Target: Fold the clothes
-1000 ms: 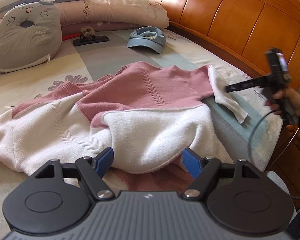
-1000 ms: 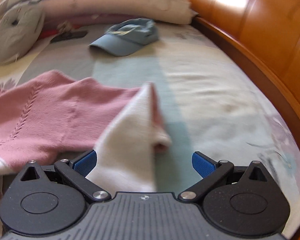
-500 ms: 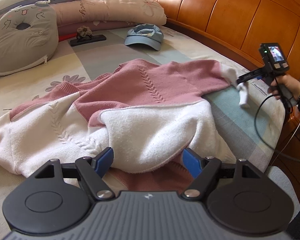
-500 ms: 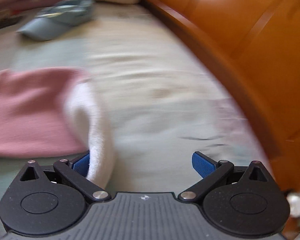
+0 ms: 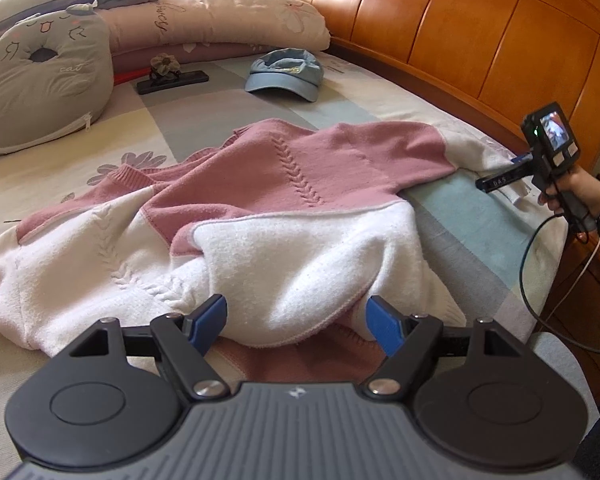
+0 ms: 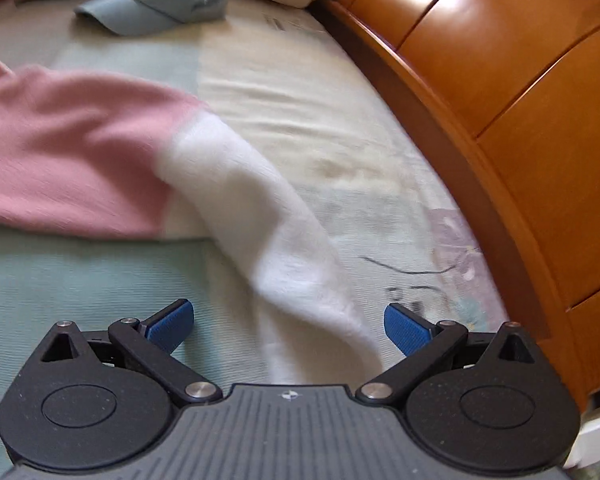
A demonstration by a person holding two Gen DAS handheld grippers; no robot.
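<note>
A: Sweater [image 5: 284, 208], pink and white knit, rumpled across the bed [image 5: 480, 216]. Handling?

B: Looks soft, floppy, light; should drape. I'd pinch hem or cuff.

A: Left to right?

B: My left gripper [image 5: 296, 320], jaws spread wide, over the white hem. My right gripper [image 6: 288, 330], jaws apart, white sleeve [image 6: 268, 232] lying loose between them, unpinched.

A: Room?

B: Cat pillow [image 5: 44, 80], blue cap [image 5: 286, 76], wooden headboard [image 5: 480, 36].

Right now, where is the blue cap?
In the left wrist view, the blue cap lies far up the bed, beyond the sweater, near the pillows and headboard.
</note>
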